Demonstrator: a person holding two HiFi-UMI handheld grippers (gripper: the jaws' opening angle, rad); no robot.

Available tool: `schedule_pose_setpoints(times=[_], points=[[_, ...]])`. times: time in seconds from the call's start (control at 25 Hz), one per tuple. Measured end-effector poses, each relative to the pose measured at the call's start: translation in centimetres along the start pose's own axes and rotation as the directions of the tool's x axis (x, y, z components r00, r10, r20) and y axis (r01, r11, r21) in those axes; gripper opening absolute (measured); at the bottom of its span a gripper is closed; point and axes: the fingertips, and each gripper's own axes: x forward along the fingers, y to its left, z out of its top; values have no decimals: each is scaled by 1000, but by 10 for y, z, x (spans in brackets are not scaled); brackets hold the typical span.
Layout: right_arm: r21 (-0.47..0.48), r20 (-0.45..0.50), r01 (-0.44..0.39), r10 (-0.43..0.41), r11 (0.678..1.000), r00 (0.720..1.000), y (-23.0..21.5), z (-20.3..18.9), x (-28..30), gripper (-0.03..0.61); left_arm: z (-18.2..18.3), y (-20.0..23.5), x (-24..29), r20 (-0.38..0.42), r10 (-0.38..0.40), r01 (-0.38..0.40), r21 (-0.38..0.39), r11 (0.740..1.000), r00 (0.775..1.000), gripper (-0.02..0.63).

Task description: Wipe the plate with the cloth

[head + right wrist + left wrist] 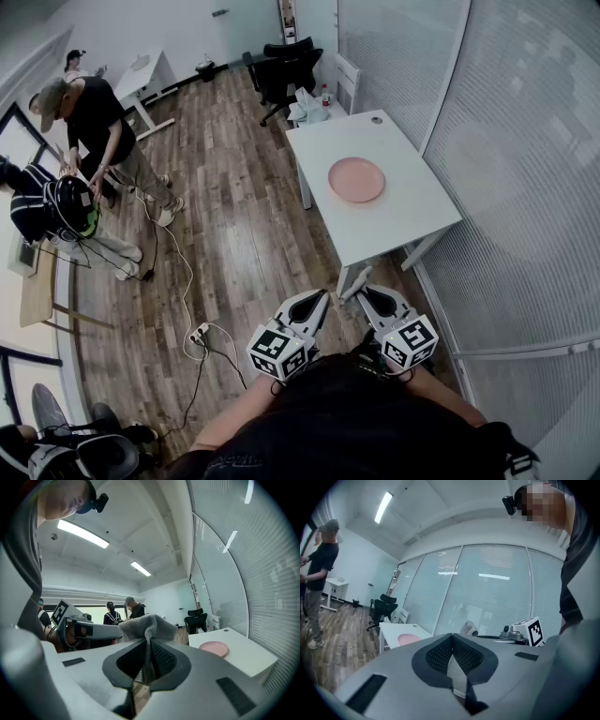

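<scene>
Two grippers, the left gripper [322,298] and the right gripper [363,292], hang close in front of the person's body, short of the worktop [398,141]. I judge this to be the approach step: the cloth [145,623] is in hand and no wiping has begun.

The right gripper's fingers [162,659] are clamped on the grey cloth, and a bunch of it stands up past their tips. The left gripper's fingers [465,656] are pressed together with nothing between them.

The pink plate [356,179] lies flat and alone near the middle of the white worktop. It is well apart from both pairs of fingers, ahead of them and slightly to the right in the head view.

The next move likely calls for carrying the right gripper forward over the worktop and tipping it down until the cloth meets the plate. If the left gripper is to steady the rim, its fingers would first have to open.
</scene>
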Motion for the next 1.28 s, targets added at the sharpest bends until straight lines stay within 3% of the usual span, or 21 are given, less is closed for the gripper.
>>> schedule_pose_setpoints(times=[0.24, 0.6, 1.16, 1.28], points=[[-7, -2, -3, 3, 1000, 1000, -5, 2, 6, 35, 3, 7, 7, 0, 1, -1, -2, 1000, 1000, 15], [19, -4, 8, -8, 1000, 1000, -51, 4, 6, 35, 4, 10, 49, -6, 14, -14, -9, 1000, 1000, 15], [5, -3, -16, 16, 1000, 1000, -194, 37, -10, 35, 27, -8, 192, 20, 30, -30, -13, 999, 999, 15], [16, -11, -20, 20, 1000, 1000, -212, 31, -11, 35, 20, -11, 208, 5, 48, -48, 27, 998, 999, 15]])
